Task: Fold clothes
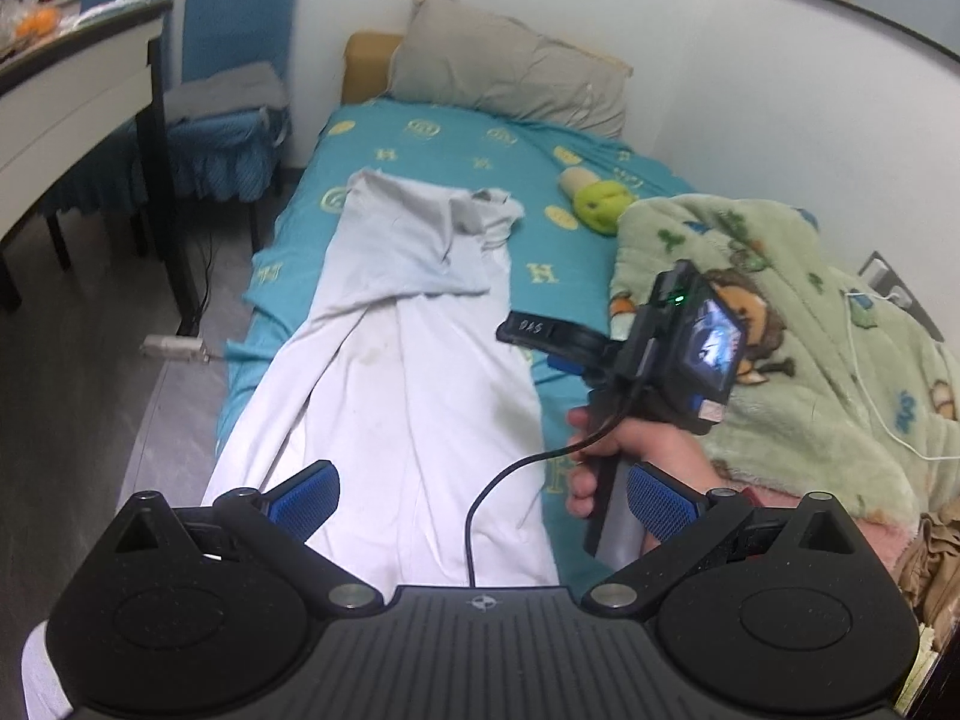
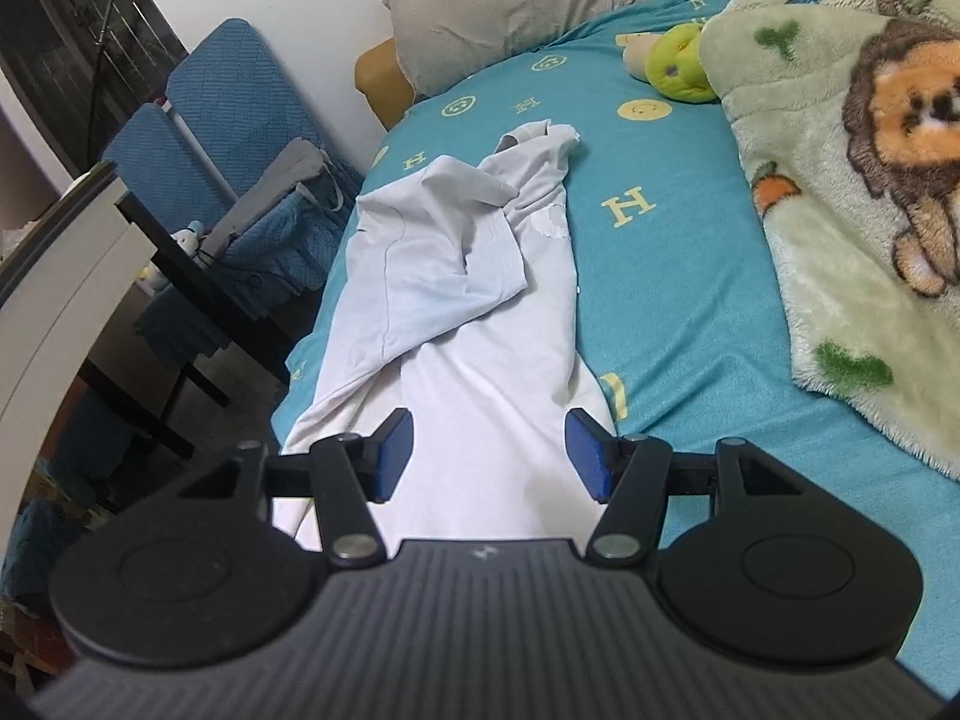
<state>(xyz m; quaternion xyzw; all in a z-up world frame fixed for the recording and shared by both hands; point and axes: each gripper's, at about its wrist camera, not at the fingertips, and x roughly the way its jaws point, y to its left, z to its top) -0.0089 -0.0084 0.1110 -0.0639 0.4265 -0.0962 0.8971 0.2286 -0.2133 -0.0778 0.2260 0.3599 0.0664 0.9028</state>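
A pale white garment [image 1: 408,360] lies lengthwise on the teal bed sheet [image 1: 420,144], its upper part folded over itself in loose creases. My left gripper [image 1: 483,504] hovers above the garment's near end, open wide, with nothing between its blue pads. A hand [image 1: 630,450] holds the right gripper at the garment's right edge. In the right wrist view the same garment [image 2: 480,276] stretches away from the right gripper [image 2: 493,453]. It is open, its pads apart above the flat cloth and not pressing on it.
A grey pillow [image 1: 510,72] lies at the bed's head. A green plush toy [image 1: 600,204] and a green fleece blanket with a lion [image 2: 852,168] take up the bed's right side. Blue chairs [image 1: 234,60] and a desk [image 1: 72,96] stand left of the bed. A white cable [image 1: 870,372] crosses the blanket.
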